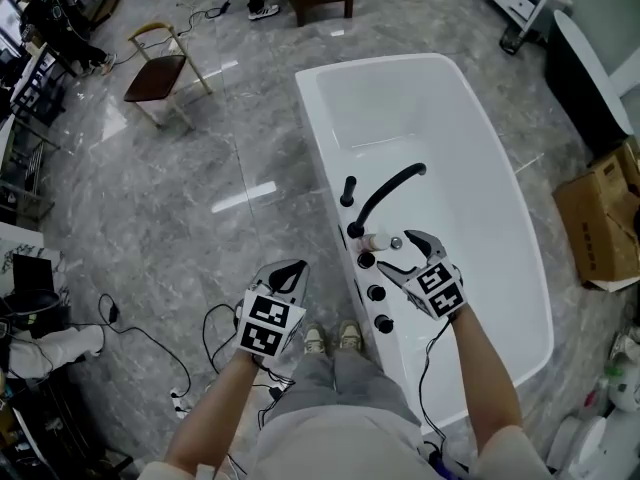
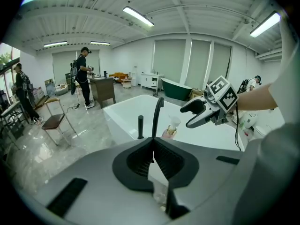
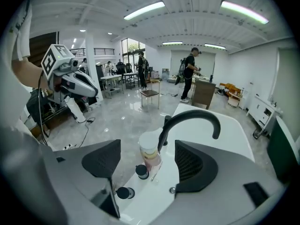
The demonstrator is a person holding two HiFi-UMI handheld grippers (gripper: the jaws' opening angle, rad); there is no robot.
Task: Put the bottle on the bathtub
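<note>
A grey polished floor (image 1: pixel 200 198) surrounds a white bathtub (image 1: pixel 330 78) fitted with a black curved faucet (image 1: pixel 385 193) and black knobs (image 1: pixel 375 293) along its near rim. The bottle (image 1: pixel 377 239) stands upright on that rim, just beside the faucet base. The right gripper (image 1: pixel 398 253) is held near the bottle with its jaws fully apart, gripping nothing. The left gripper (image 1: pixel 285 270) is over the floor, jaws together and empty. The bottle appears small, light and smooth-walled, so it is likely to tip or slip. Grip the body below the white cap, with moderate pressure.
</note>
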